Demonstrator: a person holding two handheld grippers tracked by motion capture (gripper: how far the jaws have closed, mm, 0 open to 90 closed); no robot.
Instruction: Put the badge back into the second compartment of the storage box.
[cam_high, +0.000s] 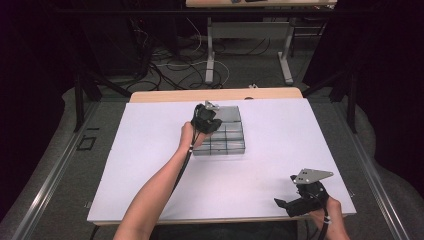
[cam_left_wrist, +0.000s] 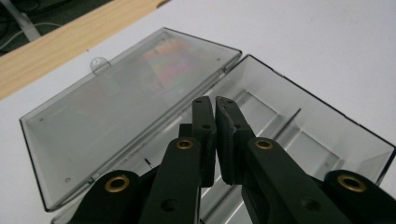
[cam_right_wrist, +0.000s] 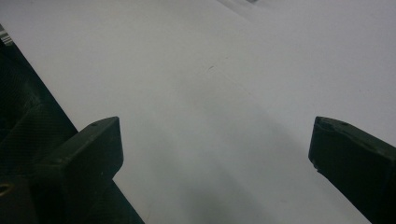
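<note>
A clear grey plastic case lies open in the middle of the white table. In the left gripper view its lid lies flat to the left and its compartmented tray to the right. My left gripper hovers just above the hinge line, jaws shut with nothing between them. In the high view the left gripper is over the case's left rear part. My right gripper rests near the table's front right edge, pointing left. Its jaws stand wide open over bare tabletop.
The white table surface has a wooden strip along its far edge. Beyond it are cables on the floor and another table's legs. A dark frame stands at the left.
</note>
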